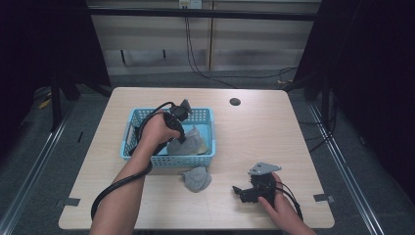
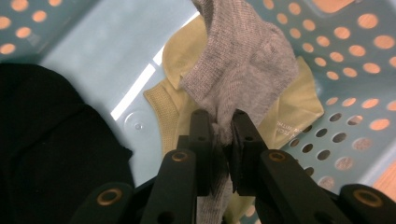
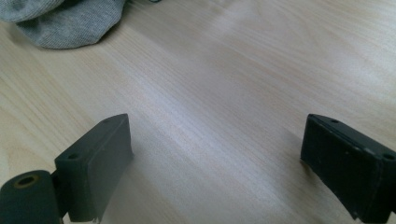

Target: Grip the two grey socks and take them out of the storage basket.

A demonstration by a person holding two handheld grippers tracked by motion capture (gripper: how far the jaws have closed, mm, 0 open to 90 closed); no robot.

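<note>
A knitted grey sock (image 2: 243,60) is pinched tight by the left gripper (image 2: 219,128) over the perforated blue plastic basket (image 2: 341,116); a ribbed yellow sock (image 2: 170,109) is half hidden beneath. The right gripper (image 3: 215,154) is held wide open over woodgrain, nothing in it.

The right gripper (image 3: 217,154) hangs low over the pale wooden tabletop (image 3: 224,93), its two black jaws standing wide apart with bare wood between them (nothing is held). Well beyond them, at the view's upper left corner, a crumpled grey sock (image 3: 65,23) lies on the tabletop, partly cut off by the frame.
</note>
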